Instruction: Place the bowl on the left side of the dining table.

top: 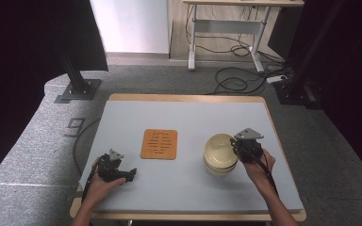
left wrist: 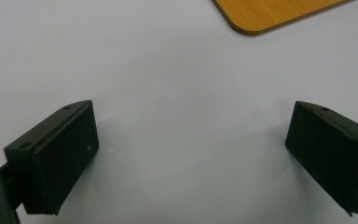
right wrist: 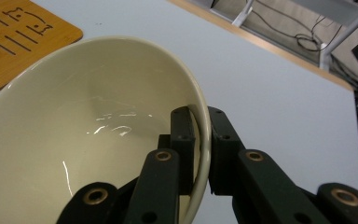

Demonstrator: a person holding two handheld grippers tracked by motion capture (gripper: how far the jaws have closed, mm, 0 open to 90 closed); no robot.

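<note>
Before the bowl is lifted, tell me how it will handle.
The bowl looks glazed and glossy, so probably stiff, breakable and a little slippery. The right tongs pinch only its thin rim, one jaw inside and one outside, so it may tilt or swing once raised. It seems fairly heavy for that one-sided hold.

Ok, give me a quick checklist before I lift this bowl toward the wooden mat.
1. Right gripper clamped on the bowl rim, one jaw inside, one outside: ok.
2. Bowl empty: ok.
3. Wooden mat top bare: ok.
4. Table between bowl and mat free of things: ok.
5. Left gripper open, apart from the mat, out of the way: ok.
6. Grip firm enough to carry the bowl by the rim: cannot tell.
</note>
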